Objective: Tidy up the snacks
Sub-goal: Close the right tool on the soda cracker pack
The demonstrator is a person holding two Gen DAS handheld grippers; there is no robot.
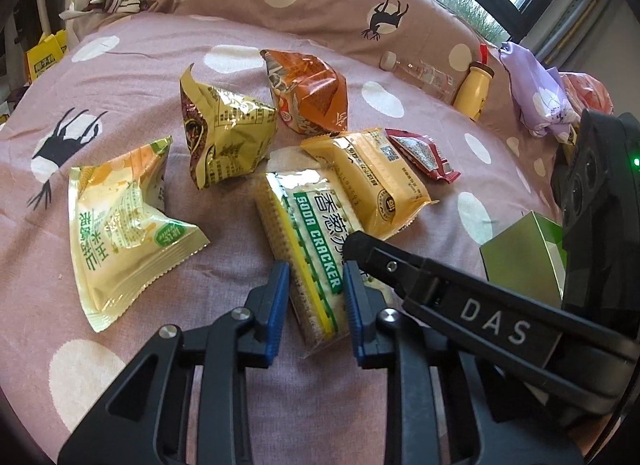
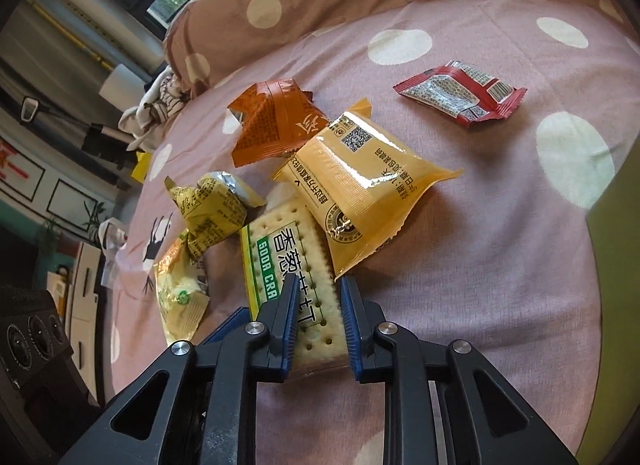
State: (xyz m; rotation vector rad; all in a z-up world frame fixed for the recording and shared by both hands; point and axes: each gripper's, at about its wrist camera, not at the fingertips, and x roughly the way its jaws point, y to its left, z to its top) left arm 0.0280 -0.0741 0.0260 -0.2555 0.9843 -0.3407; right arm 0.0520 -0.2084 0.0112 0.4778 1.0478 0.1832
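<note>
In the left wrist view, the left hand-held gripper (image 1: 316, 297) is clamped narrowly on the near end of the cracker pack (image 1: 308, 241), its blue pads pressed against the pack's two long sides. The pack lies on the bed (image 1: 224, 37), among other snacks. The right hand-held gripper (image 1: 354, 245) is seen reaching in from the right, with its black tip on the same pack. A yellow pack (image 1: 372, 177) rests partly on the cracker pack's far end. A pale triangular bag (image 1: 124, 233) lies to the left, a gold bag (image 1: 224, 133) and an orange bag (image 1: 308, 93) farther back, and a red sachet (image 1: 420, 153) to the right.

In the right wrist view, the right hand-held gripper (image 2: 316, 317) is closed on the cracker pack (image 2: 288, 261), whose near end is held between the pads. The yellow pack (image 2: 360, 185) overlaps the cracker pack's far right corner. The red sachet (image 2: 460, 93) lies well apart.
</note>
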